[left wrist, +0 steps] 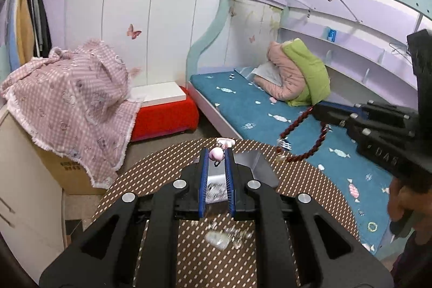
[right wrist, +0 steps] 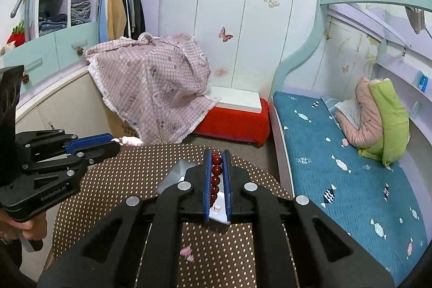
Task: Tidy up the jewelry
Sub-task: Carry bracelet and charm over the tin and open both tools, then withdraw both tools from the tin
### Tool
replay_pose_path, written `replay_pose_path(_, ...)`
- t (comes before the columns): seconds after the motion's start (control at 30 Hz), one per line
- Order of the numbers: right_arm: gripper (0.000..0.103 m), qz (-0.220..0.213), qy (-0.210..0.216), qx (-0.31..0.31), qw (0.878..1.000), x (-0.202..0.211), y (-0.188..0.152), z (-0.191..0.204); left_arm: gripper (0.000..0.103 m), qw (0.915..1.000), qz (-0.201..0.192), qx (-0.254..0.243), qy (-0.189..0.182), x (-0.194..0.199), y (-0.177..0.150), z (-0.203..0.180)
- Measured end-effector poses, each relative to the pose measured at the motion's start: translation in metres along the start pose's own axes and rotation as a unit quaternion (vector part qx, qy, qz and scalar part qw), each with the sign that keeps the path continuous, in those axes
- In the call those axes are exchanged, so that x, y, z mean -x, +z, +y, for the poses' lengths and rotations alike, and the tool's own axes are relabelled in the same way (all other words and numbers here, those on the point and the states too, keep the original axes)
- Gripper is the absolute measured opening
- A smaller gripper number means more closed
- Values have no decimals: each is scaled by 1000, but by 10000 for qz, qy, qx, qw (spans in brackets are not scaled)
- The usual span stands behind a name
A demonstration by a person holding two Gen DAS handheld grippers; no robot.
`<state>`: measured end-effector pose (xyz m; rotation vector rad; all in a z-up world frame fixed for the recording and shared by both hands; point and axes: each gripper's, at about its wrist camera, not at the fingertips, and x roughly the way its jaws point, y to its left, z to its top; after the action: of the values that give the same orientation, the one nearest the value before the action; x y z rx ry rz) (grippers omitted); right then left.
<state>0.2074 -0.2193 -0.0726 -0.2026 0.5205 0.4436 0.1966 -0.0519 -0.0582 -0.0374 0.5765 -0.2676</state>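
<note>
A round table with a brown dotted cover sits below both pairs of jaws. On it, just beyond the tips of the left jaws and under the right jaws, stands a white open box. Nearer than the left jaws' tips, beneath them, lies a blurred heap of clear, glassy pieces. Beneath the right jaws, on the near part of the cover, lie two small pink bits.

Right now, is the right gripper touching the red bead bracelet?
Touching. In the right wrist view, the right gripper has its blue jaws shut on the red bead bracelet, with the beads lined up between them.
</note>
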Motion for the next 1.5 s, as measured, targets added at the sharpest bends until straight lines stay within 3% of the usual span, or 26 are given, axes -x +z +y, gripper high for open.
replay_pose_path(0.17, 7, 246, 45, -146, 9996, -31, 3, -9, 12, 9992, 369, 25, -134, -45, 16, -3)
replay_pose_path(0.47, 7, 922, 113, -469, 9946, -98, -16, -24, 13, 9924, 1179, 263, -220, -120, 5, 5)
replay_pose_path(0.5, 9, 956, 120, -557, 9938, -101, -18, -27, 23, 9919, 1217, 324, -139, -124, 4, 8)
replay_pose_path(0.53, 17, 946, 123, -693, 9930, -101, -20, -31, 55, 9918, 1221, 367, -98, -125, 3, 12)
replay_pose_path(0.57, 24, 908, 99, -774, 9928, -100, -21, -34, 70, 9923, 1157, 437, -46, -124, 2, 15)
replay_pose_path(0.6, 46, 872, 69, -823, 9928, -98, -21, -36, 91, 9935, 1028, 497, 41, -119, 1, 19)
replay_pose_path(0.63, 72, 796, -14, -891, 9928, -95, -21, -38, 93, 9950, 830, 534, 160, -111, 1, 23)
replay_pose_path(0.7, 95, 602, -129, -1045, 9926, -85, -21, -44, 95, 9956, 674, 582, 290, -99, 2, 29)
replay_pose_path(0.9, 96, 326, -275, -1398, 9893, -55, -16, -54, 98, 9936, 114, 581, 963, -52, 5, 35)
replay_pose_path(1.1, 96, -184, -262, -1474, 9886, -5, -6, -45, 98, 9901, -372, 478, 1267, 1, 9, 28)
replay_pose_path(1.5, 96, -825, -400, -1313, 9871, 80, -17, -13, 98, 9854, -897, 461, 1375, 85, -3, 21)
